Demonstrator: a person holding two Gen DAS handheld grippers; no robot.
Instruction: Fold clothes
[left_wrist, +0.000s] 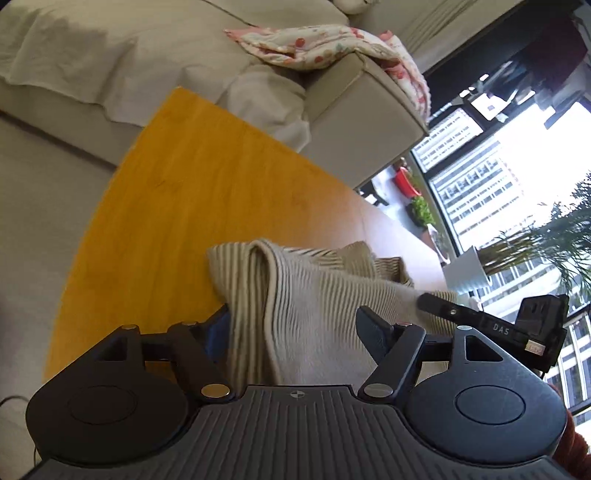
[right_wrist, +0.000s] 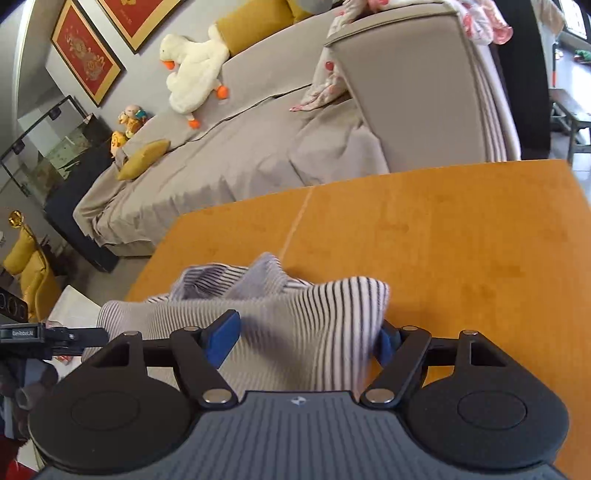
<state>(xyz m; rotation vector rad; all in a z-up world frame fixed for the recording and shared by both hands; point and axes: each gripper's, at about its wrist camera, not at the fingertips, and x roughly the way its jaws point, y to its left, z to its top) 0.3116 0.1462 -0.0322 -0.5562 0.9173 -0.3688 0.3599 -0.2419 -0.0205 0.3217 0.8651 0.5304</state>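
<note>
— Left gripper (left_wrist: 295, 328): what is seen between the black fingers?

— Fingers are spread wide, with the striped beige-and-dark ribbed knit garment (left_wrist: 314, 295) bunched in the gap. The blue pad of one finger (left_wrist: 219, 332) is partly covered by a fold of cloth; the other finger (left_wrist: 373, 332) is laid against the fabric. Whether the cloth is actually pinched cannot be told from this view.

— And the right gripper (right_wrist: 310, 339)?

— Same picture. Its blue-padded fingers (right_wrist: 221, 339) are held wide, the striped garment (right_wrist: 295, 321) is draped through the gap and over the gripper body, blurred. A firm grasp cannot be confirmed. The right gripper's tip (left_wrist: 443, 308) is also seen in the left view, touching the far edge of the garment.

— Where is the garment placed?

— It is heaped on the orange-yellow wooden tabletop (right_wrist: 443, 240), near the edge closest to the grippers, stretched between the two tools.

— Surroundings noted?

— A beige fabric sofa (right_wrist: 406, 110) is seen beyond the table, with a floral pink-and-cream cloth (left_wrist: 314, 48) draped on its arm. A white plush duck with orange feet (right_wrist: 192, 70) is lying on the sofa seat. Large windows (left_wrist: 480, 177) are visible to one side.
</note>
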